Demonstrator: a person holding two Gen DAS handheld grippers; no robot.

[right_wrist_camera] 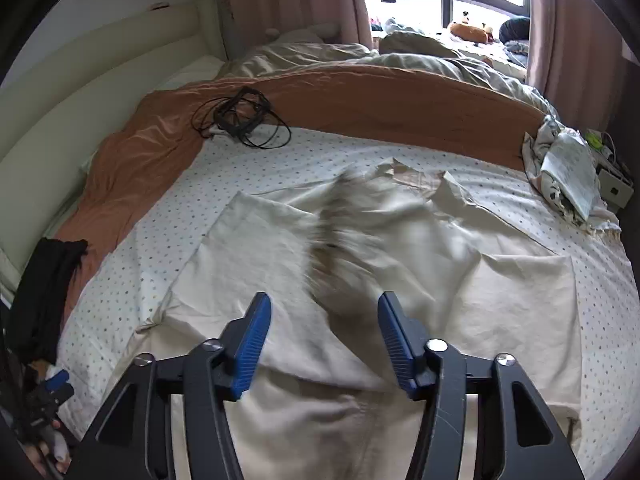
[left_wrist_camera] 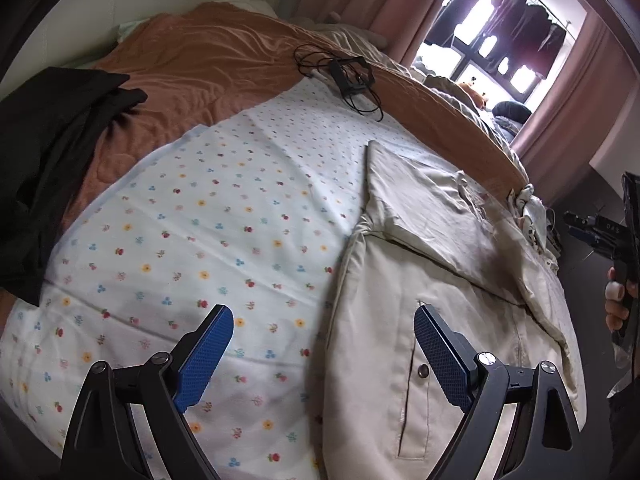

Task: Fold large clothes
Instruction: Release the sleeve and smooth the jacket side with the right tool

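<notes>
A large cream jacket [right_wrist_camera: 420, 240] lies spread on the flower-print sheet [left_wrist_camera: 208, 216] of the bed, both sleeves folded in over the chest; part of it is motion-blurred in the right wrist view. It also shows in the left wrist view [left_wrist_camera: 440, 280], with a pocket and snap button near me. My left gripper [left_wrist_camera: 324, 316] is open and empty above the jacket's left edge. My right gripper [right_wrist_camera: 324, 304] is open and empty above the jacket's lower middle. The right gripper also shows at the far right of the left wrist view [left_wrist_camera: 600, 232].
An orange blanket [right_wrist_camera: 360, 92] rims the sheet at the back and left. A black cable bundle [right_wrist_camera: 240, 120] lies on it. Black clothes [left_wrist_camera: 52, 152] are piled at the left. A crumpled cloth [right_wrist_camera: 568, 168] sits at the right edge. Curtains and a window stand behind.
</notes>
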